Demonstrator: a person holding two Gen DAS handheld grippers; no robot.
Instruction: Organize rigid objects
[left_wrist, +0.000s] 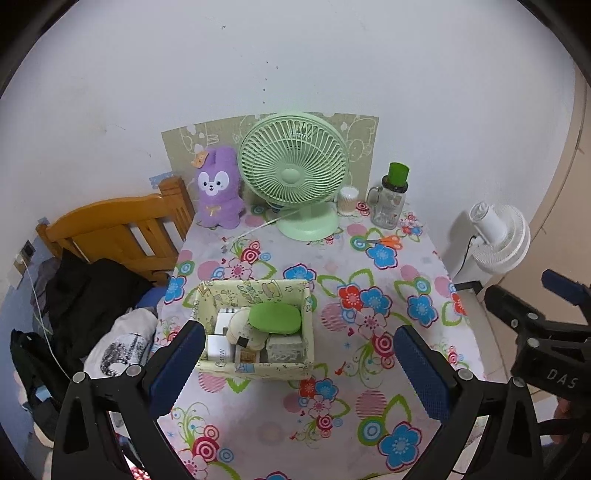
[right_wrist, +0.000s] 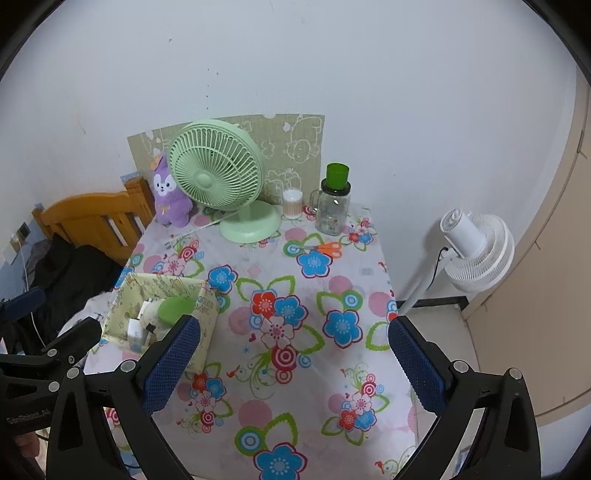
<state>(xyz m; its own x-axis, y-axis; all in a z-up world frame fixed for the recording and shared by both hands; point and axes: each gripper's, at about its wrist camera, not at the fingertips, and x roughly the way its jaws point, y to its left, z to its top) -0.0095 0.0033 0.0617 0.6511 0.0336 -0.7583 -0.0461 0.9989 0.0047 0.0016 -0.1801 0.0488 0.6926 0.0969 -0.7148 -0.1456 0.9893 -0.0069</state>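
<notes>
A patterned fabric box (left_wrist: 255, 363) (right_wrist: 118, 314) sits on the floral tablecloth (left_wrist: 369, 280) (right_wrist: 295, 332) at the near left. Inside lie a green oval case (left_wrist: 274, 316) (right_wrist: 176, 309), white chargers (left_wrist: 221, 347) and other small items. My left gripper (left_wrist: 300, 360) hovers above the table, open and empty, its left finger in front of the box's near corner. My right gripper (right_wrist: 293, 360) is open and empty over the cloth to the right of the box. Orange scissors (left_wrist: 388, 241) (right_wrist: 327, 248) lie at the far right.
At the back stand a green desk fan (left_wrist: 293, 173) (right_wrist: 221, 177), a purple plush rabbit (left_wrist: 218, 188) (right_wrist: 168, 195), a cotton swab tub (left_wrist: 348, 199) (right_wrist: 292, 203) and a green-lidded glass jar (left_wrist: 391, 197) (right_wrist: 334, 201). A wooden bed frame (left_wrist: 118, 229) stands left, a white floor fan (left_wrist: 496, 236) (right_wrist: 476, 251) right.
</notes>
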